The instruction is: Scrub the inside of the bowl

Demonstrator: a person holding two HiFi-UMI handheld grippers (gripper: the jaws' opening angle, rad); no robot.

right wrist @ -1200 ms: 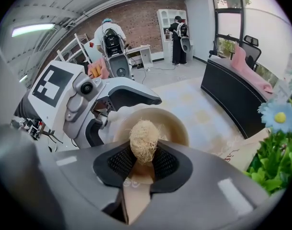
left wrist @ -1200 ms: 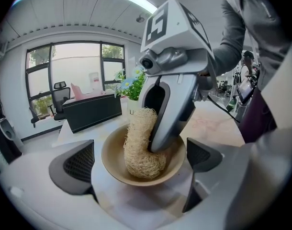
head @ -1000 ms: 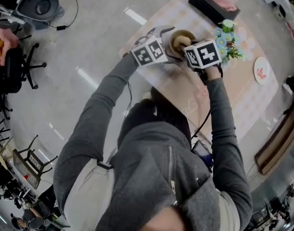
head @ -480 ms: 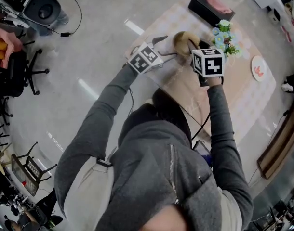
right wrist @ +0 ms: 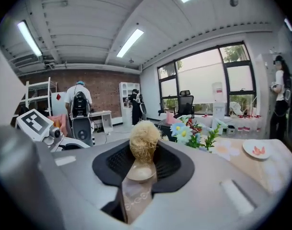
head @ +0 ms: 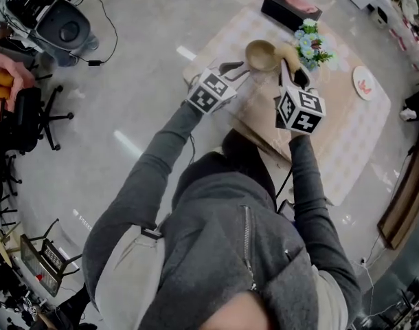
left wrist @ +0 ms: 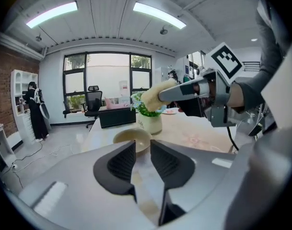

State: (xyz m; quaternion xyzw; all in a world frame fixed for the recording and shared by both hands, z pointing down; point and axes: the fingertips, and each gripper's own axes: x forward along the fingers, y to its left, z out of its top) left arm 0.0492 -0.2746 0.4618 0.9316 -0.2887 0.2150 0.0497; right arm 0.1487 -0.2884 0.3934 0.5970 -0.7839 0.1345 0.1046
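Evidently the single bowl (head: 261,55) sits upright and empty on the cloth-covered surface (head: 347,136), toward its far left corner. The left tool (head: 242,66) is the nearer one. It reaches in from the bowl's left with its tips at the near rim. Its jaws are closing and stand a narrow gap apart. Bare cloth shows between the pads, so they do not appear to bite the rim yet.

The right tool (head: 290,64) is clamped on the one fibre scrubber (right wrist: 144,140), whose straw-coloured head stands out past the jaw tips. Its long axis runs away from the person, and the scrubber hangs just right of the bowl and above it. The coming stroke therefore probably needs the scrubber carried left and down into the hollow, while the left tool steadies the rim.

Further right of the bowl, beyond the scrubber, stands one flower pot (head: 310,45). One small plate (head: 364,86) lies well to the bowl's right. One tissue box (head: 290,5) sits beyond the bowl.
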